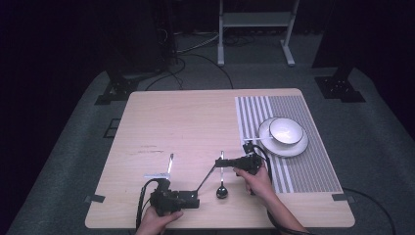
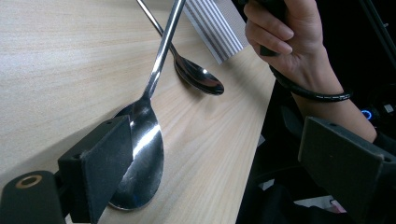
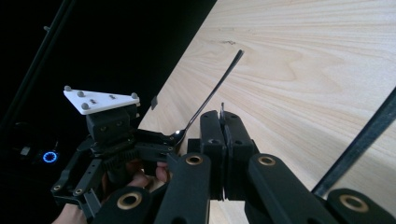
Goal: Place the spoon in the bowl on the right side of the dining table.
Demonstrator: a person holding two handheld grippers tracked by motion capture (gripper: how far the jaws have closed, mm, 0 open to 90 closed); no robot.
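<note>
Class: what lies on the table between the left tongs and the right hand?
A near spoon crossing a farther spoon, in the left gripper view.

Black grippers (image 1: pixel 195 198) (cabled), bare forearms

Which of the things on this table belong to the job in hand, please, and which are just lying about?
In hand:
- right spoon, its handle in the shut right gripper
- left spoon, its bowl beside one jaw of the open left gripper

Lying about, untouched:
- striped placemat
- plate on it
- bowl on the plate
</note>
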